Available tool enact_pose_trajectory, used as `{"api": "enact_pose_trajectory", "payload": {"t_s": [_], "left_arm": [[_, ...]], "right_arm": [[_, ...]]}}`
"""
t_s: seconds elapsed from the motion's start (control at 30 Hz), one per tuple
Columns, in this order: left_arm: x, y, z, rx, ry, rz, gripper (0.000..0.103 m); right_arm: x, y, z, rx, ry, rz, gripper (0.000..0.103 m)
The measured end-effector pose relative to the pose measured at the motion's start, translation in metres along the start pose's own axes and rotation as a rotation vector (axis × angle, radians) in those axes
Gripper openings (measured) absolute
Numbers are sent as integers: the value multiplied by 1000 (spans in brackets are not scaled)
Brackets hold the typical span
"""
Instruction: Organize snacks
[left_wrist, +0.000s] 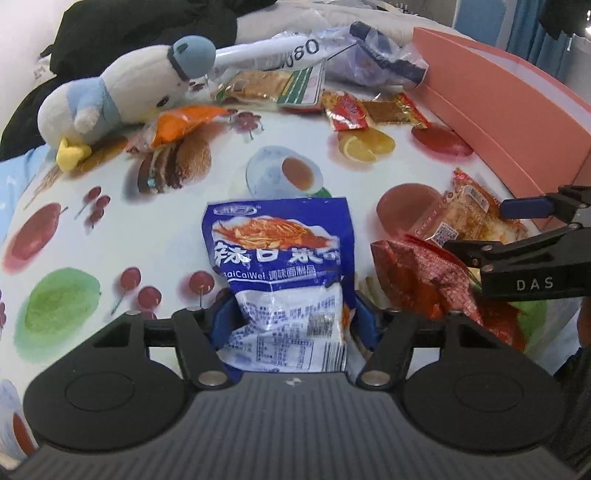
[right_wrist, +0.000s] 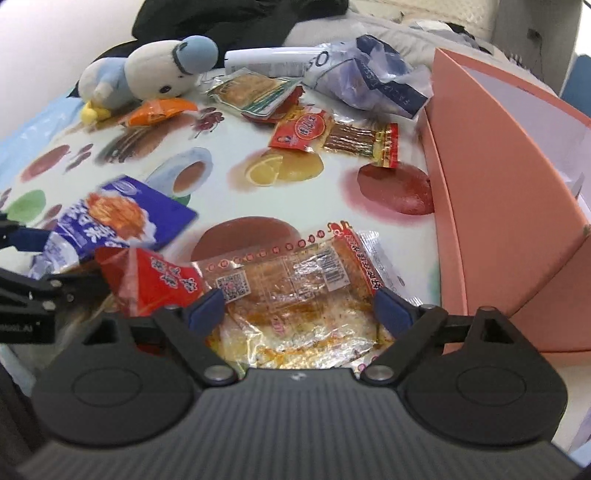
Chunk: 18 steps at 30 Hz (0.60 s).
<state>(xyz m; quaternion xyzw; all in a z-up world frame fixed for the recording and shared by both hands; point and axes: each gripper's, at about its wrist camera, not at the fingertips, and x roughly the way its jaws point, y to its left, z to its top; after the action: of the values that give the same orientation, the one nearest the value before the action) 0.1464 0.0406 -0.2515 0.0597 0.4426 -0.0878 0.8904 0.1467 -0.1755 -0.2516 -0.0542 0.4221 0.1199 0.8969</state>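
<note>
- blue snack bag sits between the blue pads of the left gripper, lower end pinched in, top end free over the table; looks held, though the bag may be partly resting on the cloth
- clear orange-sauce snack pack lies flat on the table between the pads of the right gripper; jaws stand wide either side, not closed on it
- risk, as I judge it: blue bag gripped low on crinkly film, so it could slide out or flop when lifted
- risk: wide right jaws over a flat slippery pack could pinch only film, or catch the red foil packet overlapping its left edge and drag both
- risk: the two grippers are close together; left gripper's arm sits just beside the red packet, so a collision is possible if both move at once
- pink box stands open at the right edge of the table, near the clear pack, likely where snacks go; its near wall must be cleared
- more snacks at the far side: red sachet, orange packet, brown-filled clear pack
- plush bird and crumpled plastic bag at the back, out of the way
- fruit-print tablecloth underneath
</note>
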Motion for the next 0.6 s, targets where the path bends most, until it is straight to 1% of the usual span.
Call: {"api": "enact_pose_trajectory", "payload": {"t_s": [0.07, 0.1, 0.27, 0.33, 0.4, 0.6], "left_arm": [[0, 0, -1, -6, -10, 2, 65], [0, 1, -1, -12, -13, 5, 62], [0, 1, 1, -32, -20, 19, 58], [0, 0, 1, -36, -22, 24, 57], [1, 0, 1, -42, -22, 28, 56], [0, 1, 3, -87, -18, 30, 54]], "right_arm": [[3, -3, -3, 15, -1, 20, 92], [4, -4, -3, 20, -4, 27, 92], [7, -3, -1, 5, -3, 35, 91], [8, -2, 1, -6, -5, 48, 88], [8, 0, 2, -22, -7, 59, 79], [5, 6, 5, -58, -11, 75, 65]]}}
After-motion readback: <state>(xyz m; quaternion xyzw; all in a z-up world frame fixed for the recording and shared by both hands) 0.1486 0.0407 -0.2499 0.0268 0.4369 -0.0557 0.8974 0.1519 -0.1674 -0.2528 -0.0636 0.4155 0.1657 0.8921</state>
